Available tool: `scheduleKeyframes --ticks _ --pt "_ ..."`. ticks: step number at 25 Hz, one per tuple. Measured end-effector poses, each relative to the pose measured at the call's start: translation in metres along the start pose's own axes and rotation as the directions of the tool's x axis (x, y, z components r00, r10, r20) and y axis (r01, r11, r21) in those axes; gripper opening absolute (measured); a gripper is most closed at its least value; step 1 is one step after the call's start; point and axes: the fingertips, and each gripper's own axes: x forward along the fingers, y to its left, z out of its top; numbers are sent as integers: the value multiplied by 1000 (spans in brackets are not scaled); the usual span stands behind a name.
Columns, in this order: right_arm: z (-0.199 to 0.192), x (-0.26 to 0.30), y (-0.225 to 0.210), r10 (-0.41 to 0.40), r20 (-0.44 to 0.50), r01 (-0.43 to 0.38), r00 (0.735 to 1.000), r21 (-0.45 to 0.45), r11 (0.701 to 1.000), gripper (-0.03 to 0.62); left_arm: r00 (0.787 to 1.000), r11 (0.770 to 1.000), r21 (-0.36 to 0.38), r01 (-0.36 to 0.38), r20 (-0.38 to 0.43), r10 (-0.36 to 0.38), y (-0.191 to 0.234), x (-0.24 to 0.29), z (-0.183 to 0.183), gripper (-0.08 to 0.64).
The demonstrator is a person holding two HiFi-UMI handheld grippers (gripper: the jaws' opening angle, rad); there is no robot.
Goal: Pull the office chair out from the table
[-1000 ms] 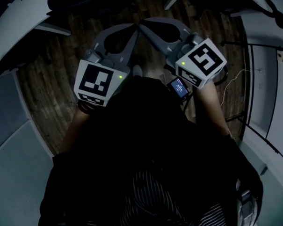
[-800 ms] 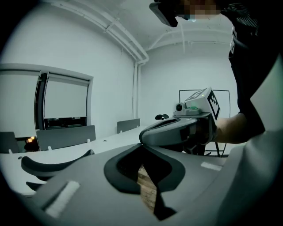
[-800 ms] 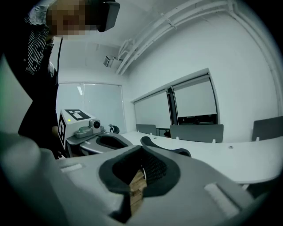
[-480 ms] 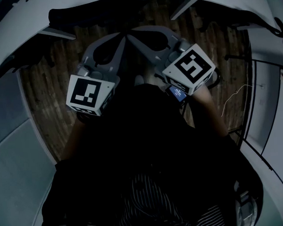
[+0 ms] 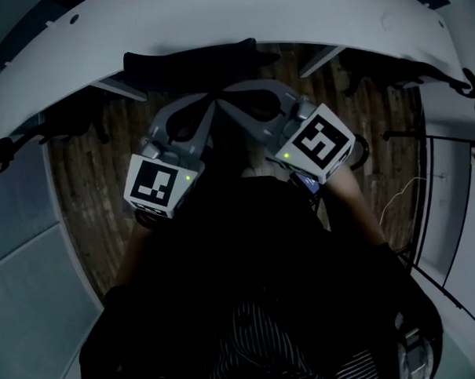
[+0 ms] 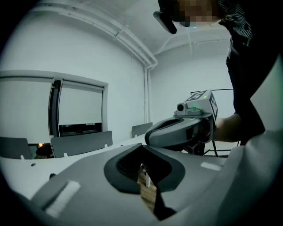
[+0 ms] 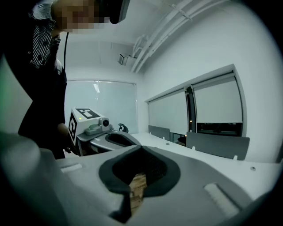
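Grey left gripper (image 5: 212,107) and right gripper (image 5: 227,99), each with jaws pressed together on nothing, meet tip to tip at upper centre, just below the black office chair (image 5: 189,61) at the curved white table's (image 5: 214,21) edge.

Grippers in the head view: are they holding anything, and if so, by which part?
Nothing is held. The left gripper and the right gripper are both shut and empty, with only wooden floor showing between their jaws.
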Motion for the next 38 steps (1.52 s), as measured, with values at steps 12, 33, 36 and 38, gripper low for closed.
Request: scheduleKeyframes --ticks 12,33,36,38 --pt "23 112 -49 37 -152 -58 988 -137 989 2 973 974 26 226 -47 -224 100 28 -13 3" --pt "31 138 -117 -37 -216 3 976 -154 988 2 868 867 40 496 -43 -495 143 78 -3 6" --pt "27 138 -126 -15 -228 -17 974 -135 991 2 854 853 55 519 -49 -517 145 87 -4 6" --pt "23 147 -127 -5 -246 -26 969 -121 992 2 855 853 65 518 -79 -513 152 84 -11 6"
